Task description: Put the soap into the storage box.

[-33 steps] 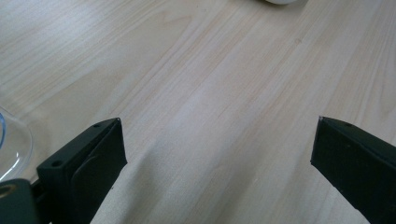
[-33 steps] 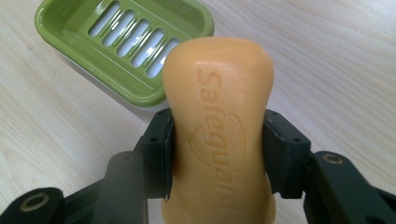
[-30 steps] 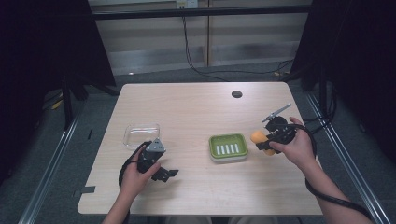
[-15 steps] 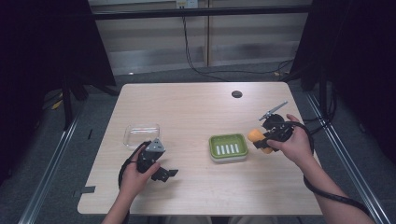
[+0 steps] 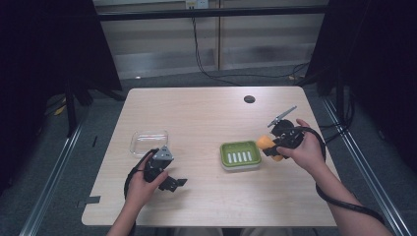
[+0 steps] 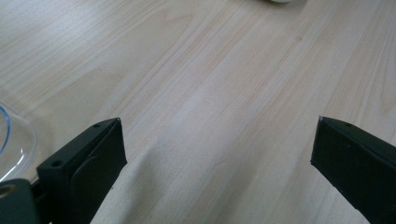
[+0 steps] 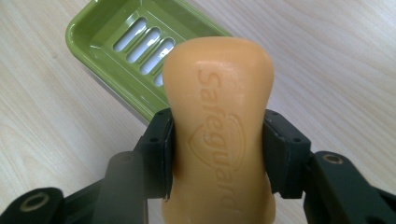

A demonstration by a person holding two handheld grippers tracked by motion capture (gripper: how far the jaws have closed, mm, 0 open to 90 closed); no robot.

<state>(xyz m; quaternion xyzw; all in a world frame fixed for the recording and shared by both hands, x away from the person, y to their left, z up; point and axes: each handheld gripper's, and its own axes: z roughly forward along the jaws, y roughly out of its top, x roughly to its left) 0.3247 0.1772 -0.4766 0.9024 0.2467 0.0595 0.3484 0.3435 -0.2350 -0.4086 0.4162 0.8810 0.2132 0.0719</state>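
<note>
Orange soap bar (image 7: 219, 126): rounded oblong, "Safeguard" embossed with shield mark on upper face, pinched across its middle between two black jaws, held clear of counter (image 5: 206, 118) just beside right edge of dish. Green soap dish (image 5: 240, 155): rectangular, slotted white drain insert, empty, flat on counter right of centre. Clear plastic lid or tray (image 5: 149, 142): rectangular, flat, left of centre, well apart from dish.

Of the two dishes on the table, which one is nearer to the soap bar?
The green slotted soap dish, just beside the orange soap bar clamped in the right gripper. The clear dish lies farther off, near the left gripper.
</note>
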